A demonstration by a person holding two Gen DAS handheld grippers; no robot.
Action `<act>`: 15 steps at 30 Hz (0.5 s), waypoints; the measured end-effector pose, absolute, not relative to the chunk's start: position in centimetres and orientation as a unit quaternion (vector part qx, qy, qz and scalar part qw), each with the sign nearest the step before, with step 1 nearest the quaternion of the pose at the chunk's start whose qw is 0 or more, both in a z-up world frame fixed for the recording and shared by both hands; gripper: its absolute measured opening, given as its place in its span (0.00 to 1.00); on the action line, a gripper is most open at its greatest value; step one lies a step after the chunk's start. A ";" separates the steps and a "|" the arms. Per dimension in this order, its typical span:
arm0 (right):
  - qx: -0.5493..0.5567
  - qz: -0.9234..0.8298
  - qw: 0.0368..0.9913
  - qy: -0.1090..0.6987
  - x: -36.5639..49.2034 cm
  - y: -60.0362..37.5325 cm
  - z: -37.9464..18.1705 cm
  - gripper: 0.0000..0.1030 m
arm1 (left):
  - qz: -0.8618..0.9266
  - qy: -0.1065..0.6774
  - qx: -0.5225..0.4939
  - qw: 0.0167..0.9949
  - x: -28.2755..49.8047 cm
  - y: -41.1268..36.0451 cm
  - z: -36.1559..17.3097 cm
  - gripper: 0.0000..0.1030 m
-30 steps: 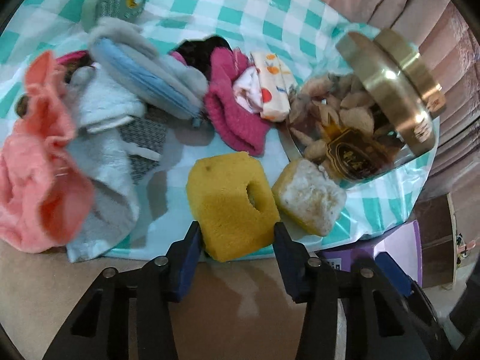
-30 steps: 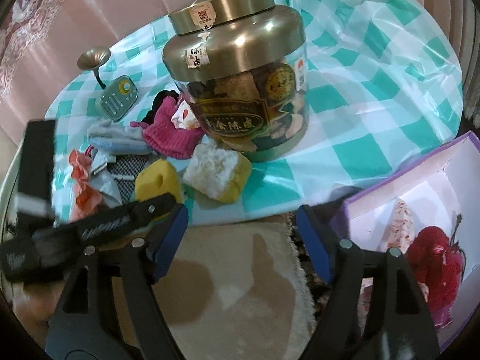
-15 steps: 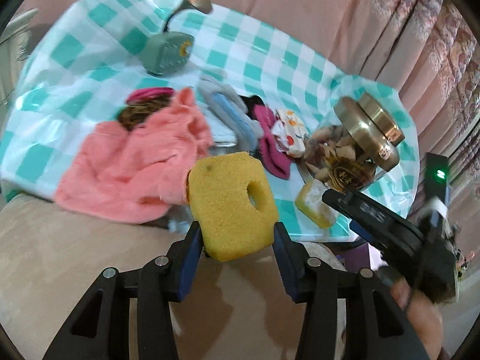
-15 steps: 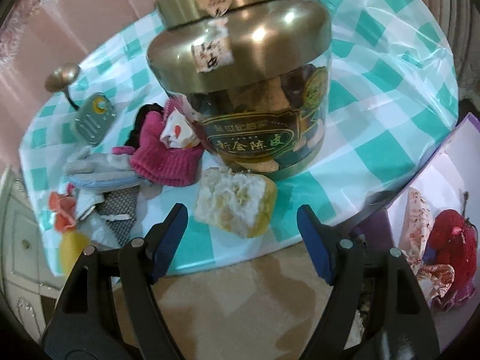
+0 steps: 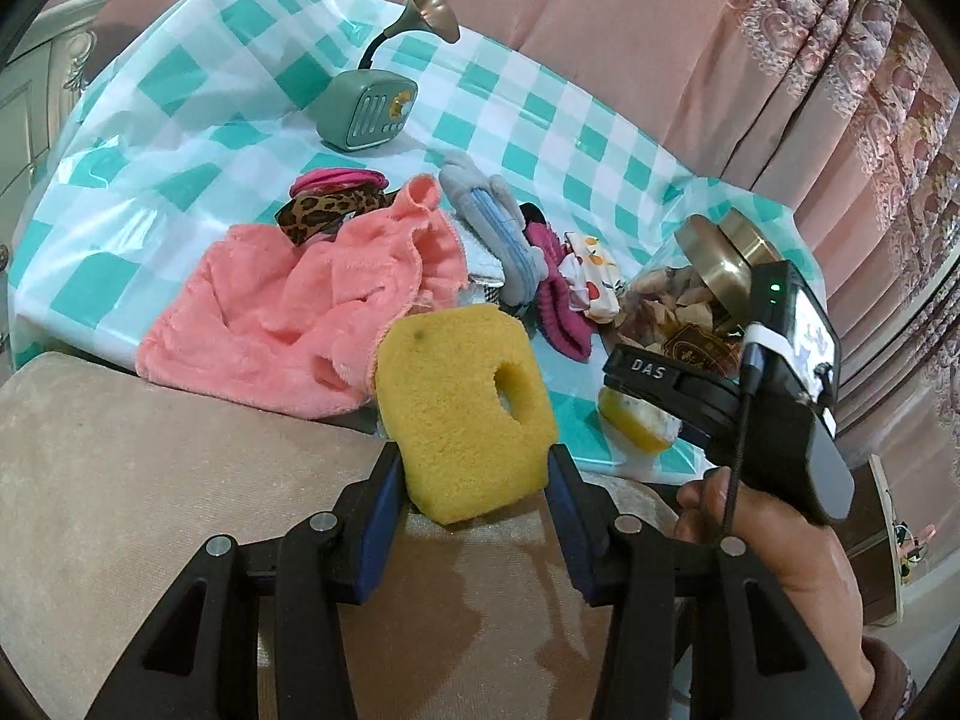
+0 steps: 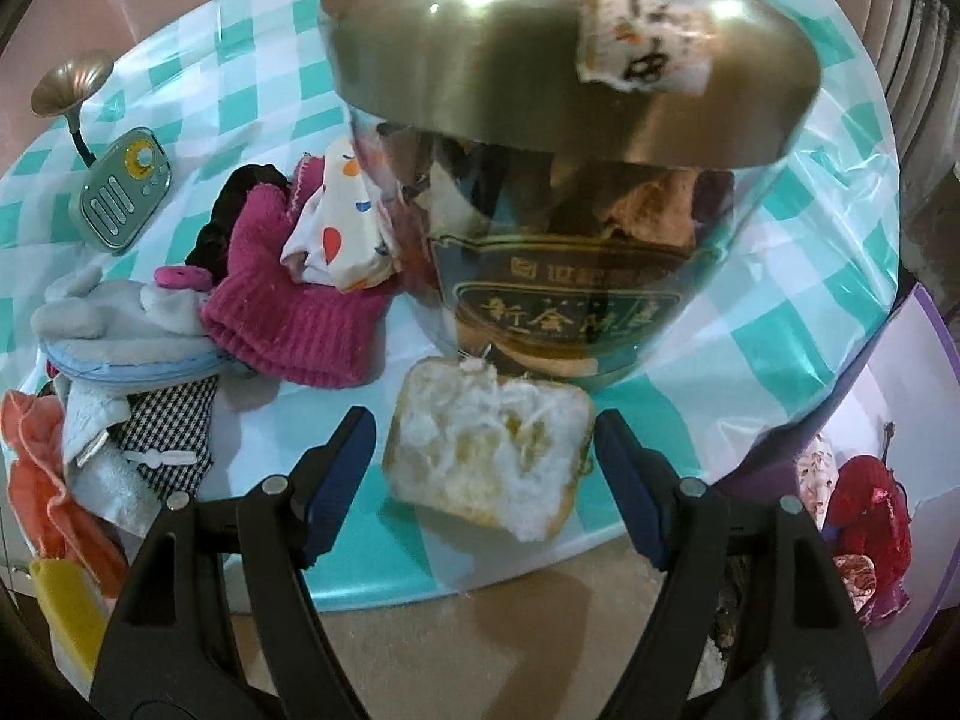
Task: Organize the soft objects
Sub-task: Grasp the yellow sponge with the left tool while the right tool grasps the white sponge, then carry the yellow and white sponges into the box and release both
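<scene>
My left gripper point(image 5: 471, 474) is shut on a yellow sponge with a hole point(image 5: 465, 405) and holds it in the air in front of the table edge. My right gripper point(image 6: 483, 450) is open, its jaws on either side of a white-topped yellow sponge point(image 6: 489, 456) that lies at the table's front edge, not touching it. That sponge also shows in the left wrist view point(image 5: 639, 420), partly behind the right gripper's body. A pile of soft cloths lies on the table: a pink towel point(image 5: 300, 312), a magenta knit glove point(image 6: 288, 306), a grey slipper point(image 6: 114, 330).
A big jar with a gold lid point(image 6: 570, 150) stands right behind the white-topped sponge. A small green radio with a horn point(image 5: 369, 111) stands at the back. A purple box point(image 6: 894, 450) with red and patterned soft items stands low at the right. The tablecloth point(image 5: 180, 90) is teal-checked.
My left gripper has lifted the yellow sponge off the table and pulled back. My right gripper has moved in toward the white-topped sponge, and its jaws now flank it.
</scene>
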State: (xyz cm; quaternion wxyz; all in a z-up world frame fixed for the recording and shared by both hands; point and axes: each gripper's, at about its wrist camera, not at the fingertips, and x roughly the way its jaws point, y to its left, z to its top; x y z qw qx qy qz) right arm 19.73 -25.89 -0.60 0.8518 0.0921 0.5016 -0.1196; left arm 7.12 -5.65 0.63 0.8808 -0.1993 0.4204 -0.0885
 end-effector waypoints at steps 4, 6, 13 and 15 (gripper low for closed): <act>0.094 -0.116 0.846 0.513 20.1 -25.9 -1.5 0.69 | -0.087 0.417 -0.192 0.884 6.8 -6.0 0.6 0.46; 0.098 -0.112 0.847 0.511 19.9 -26.0 -1.6 0.67 | -0.087 0.415 -0.191 0.885 6.9 -6.1 0.6 0.46; 0.129 -0.082 0.855 0.496 18.3 -27.1 -0.9 0.61 | -0.088 0.409 -0.180 0.890 6.5 -6.5 0.6 0.46; 0.134 -0.070 0.858 0.490 17.5 -27.2 -0.6 0.61 | -0.088 0.408 -0.180 0.891 6.5 -6.4 0.6 0.46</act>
